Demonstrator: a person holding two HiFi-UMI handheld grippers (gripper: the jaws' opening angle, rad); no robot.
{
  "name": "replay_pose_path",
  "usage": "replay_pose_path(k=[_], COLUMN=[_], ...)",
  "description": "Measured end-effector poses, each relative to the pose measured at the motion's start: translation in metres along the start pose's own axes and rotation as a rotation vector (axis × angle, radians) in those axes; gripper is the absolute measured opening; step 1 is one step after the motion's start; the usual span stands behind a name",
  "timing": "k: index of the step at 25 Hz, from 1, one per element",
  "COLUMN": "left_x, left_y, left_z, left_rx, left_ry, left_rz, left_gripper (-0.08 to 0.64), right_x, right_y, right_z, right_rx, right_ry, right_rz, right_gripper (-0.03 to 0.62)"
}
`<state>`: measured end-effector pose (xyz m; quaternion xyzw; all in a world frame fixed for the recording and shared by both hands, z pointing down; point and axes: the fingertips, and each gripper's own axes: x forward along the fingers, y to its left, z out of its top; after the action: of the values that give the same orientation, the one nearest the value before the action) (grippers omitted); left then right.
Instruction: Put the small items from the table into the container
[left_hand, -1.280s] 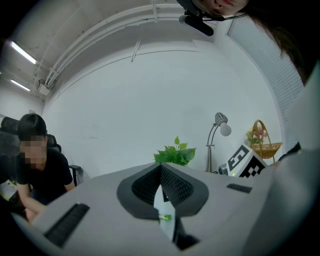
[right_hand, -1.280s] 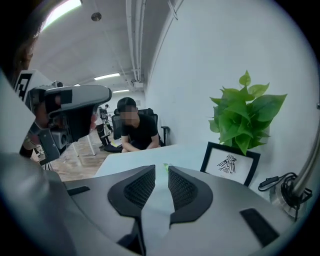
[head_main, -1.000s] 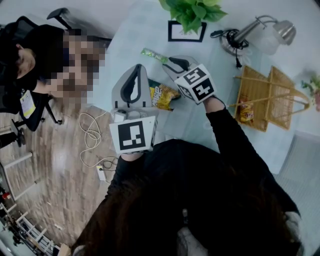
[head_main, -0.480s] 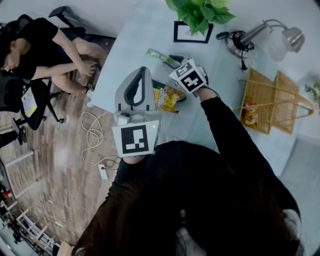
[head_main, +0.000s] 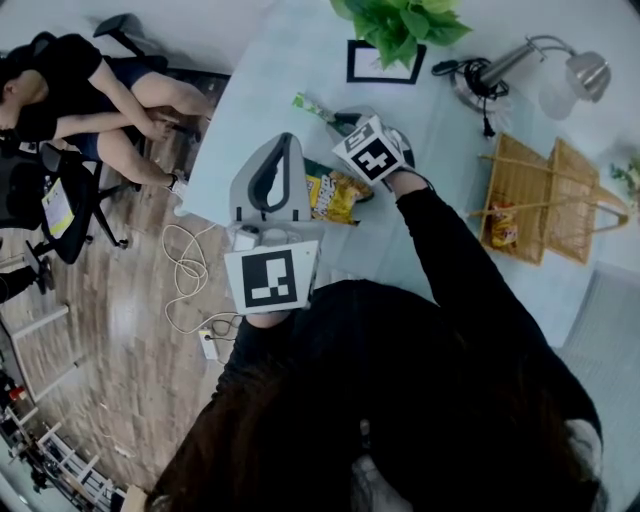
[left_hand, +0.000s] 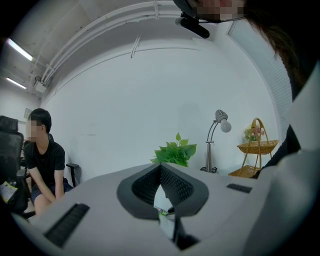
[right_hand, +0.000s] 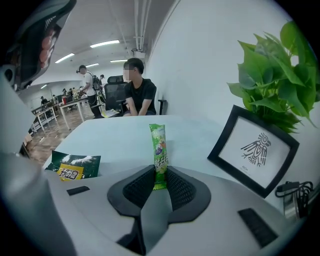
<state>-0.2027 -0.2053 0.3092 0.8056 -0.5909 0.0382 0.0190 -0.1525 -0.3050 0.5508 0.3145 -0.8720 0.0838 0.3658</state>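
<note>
One long narrow snack packet (right_hand: 159, 145), bright green

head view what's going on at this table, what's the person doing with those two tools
A person holds a hand-held gripper in each hand at a pale table. The right hand-held gripper angles down at a green snack stick packet lying there, jaws closing with the packet's near end between them. The left hand-held gripper is level, shut and empty. A yellow chip bag also lies on the table, and the wicker basket on the right holds one small packet.
</note>
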Motion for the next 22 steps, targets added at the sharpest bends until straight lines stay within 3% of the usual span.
replay_pose_path(k=[7, 22], left_x=[-0.001, 0.019], left_y=[0.000, -0.034], left_z=[0.004, 0.011], left_rx=[0.003, 0.003], left_ry=[-0.005, -0.035], left_rz=[-0.020, -0.139], left_gripper=[0.002, 0.002], right_x=[-0.013, -0.099], right_y=[-0.004, -0.027], right_z=[0.000, 0.005], right_rx=[0.031, 0.118], right_ry=[-0.008, -0.121], right_rz=[-0.023, -0.106], right_gripper=[0.046, 0.039])
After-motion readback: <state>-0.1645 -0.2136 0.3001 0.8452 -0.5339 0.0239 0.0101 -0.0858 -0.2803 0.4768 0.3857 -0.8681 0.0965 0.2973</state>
